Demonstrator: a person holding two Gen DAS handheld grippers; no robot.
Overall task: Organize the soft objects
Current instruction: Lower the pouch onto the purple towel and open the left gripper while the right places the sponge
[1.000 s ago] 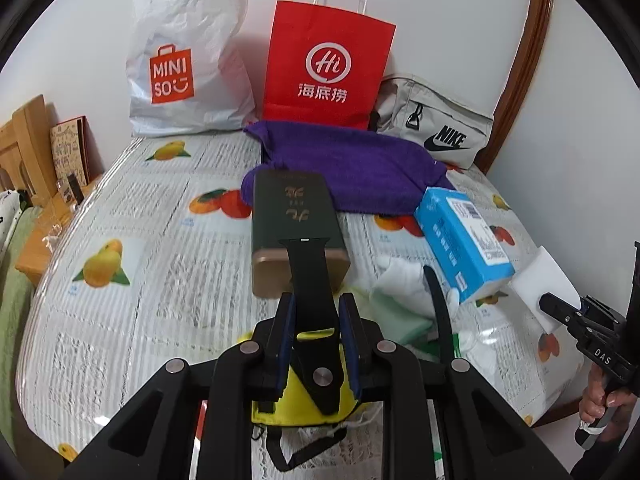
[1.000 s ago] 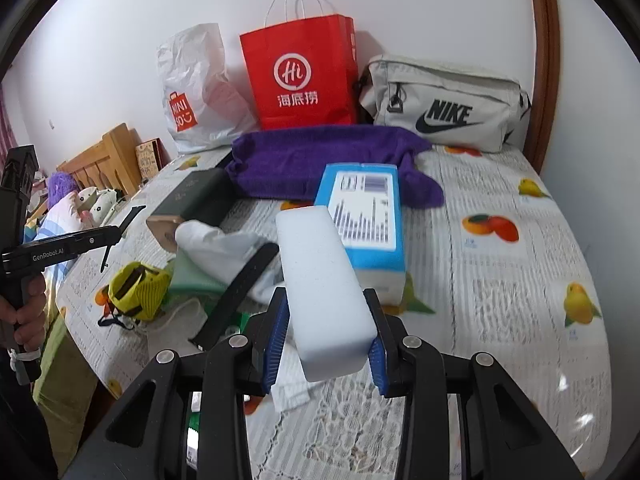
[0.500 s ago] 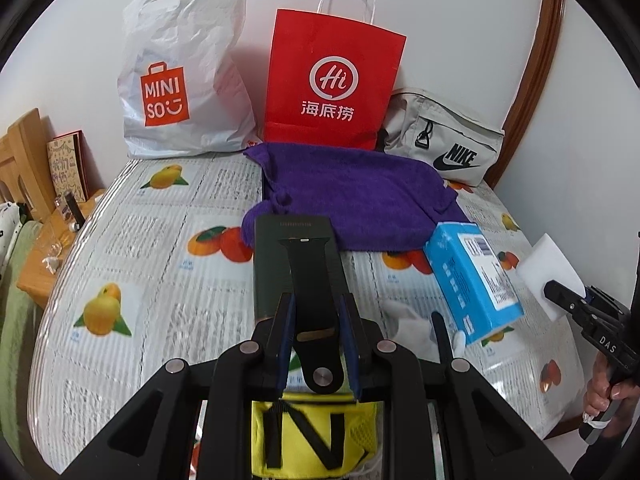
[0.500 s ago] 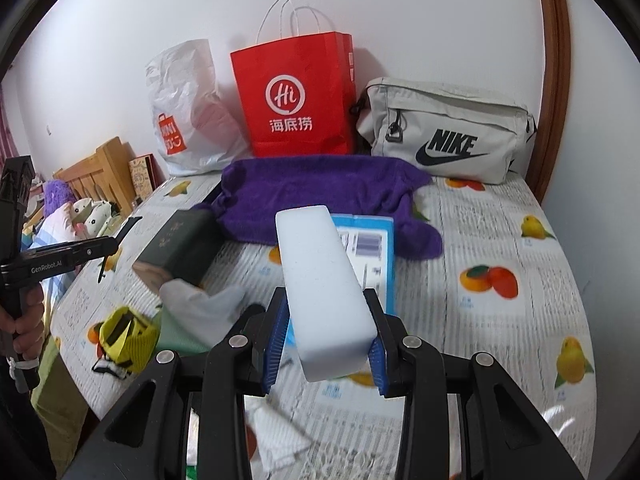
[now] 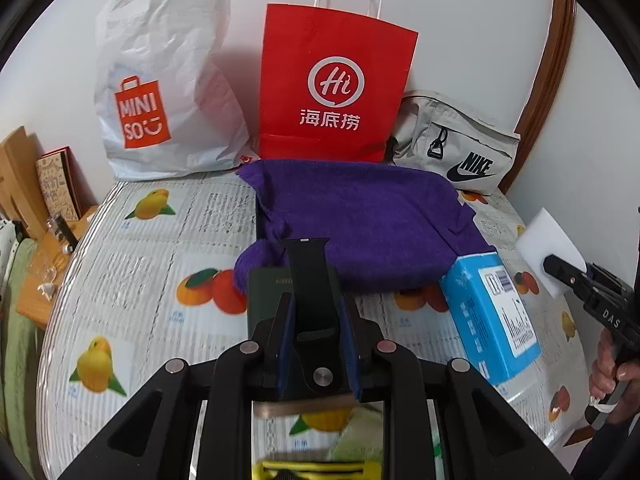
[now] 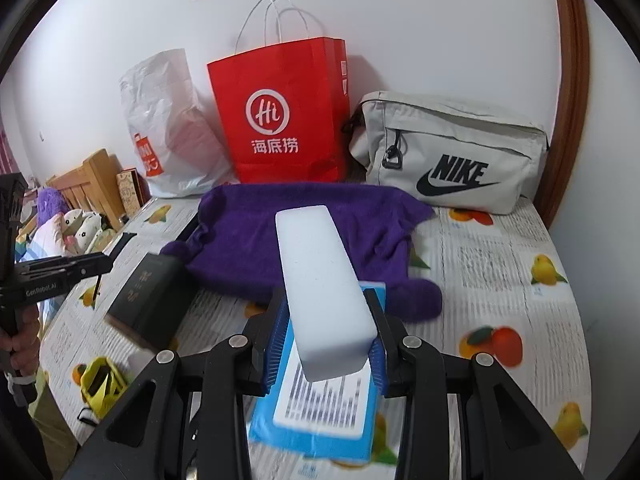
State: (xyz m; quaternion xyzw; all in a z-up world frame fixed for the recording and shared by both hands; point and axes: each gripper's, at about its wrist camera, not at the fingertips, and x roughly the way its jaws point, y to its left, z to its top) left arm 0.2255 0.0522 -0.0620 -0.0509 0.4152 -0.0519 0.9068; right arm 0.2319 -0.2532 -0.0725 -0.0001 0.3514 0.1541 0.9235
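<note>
Left wrist view, from left to right: a wooden side table (image 5: 38, 300) stands at the far left edge, beside a table covered in a fruit-print cloth (image 5: 132, 280). Against the back wall a white plastic bag (image 5: 168, 80) stands next to a red paper bag (image 5: 334, 84), and a grey pouch (image 5: 452, 144) lies to their right. A purple towel (image 5: 360, 216) lies spread in front of the bags. In the centre foreground your left gripper (image 5: 316, 332) is clenched on a black watch strap (image 5: 310, 280), which sticks forward over a dark green box (image 5: 268, 300) lying at the towel's near edge. To the right a blue box (image 5: 492, 320) rests on the cloth, just beside the towel. At the far right your right gripper (image 5: 560, 268) holds a white sponge block (image 5: 548, 244) above the table's edge.

Right wrist view, left to right: your left gripper (image 6: 96, 262) is at the left edge; from here you cannot tell what it holds. A yellow object (image 6: 100, 376) lies low on the cloth. In the centre your right gripper (image 6: 326, 344) grasps the white sponge block (image 6: 316, 272) between blue pads (image 6: 276, 344), raised over the blue box (image 6: 320, 412) and pointing toward the purple towel (image 6: 248, 236).
</note>
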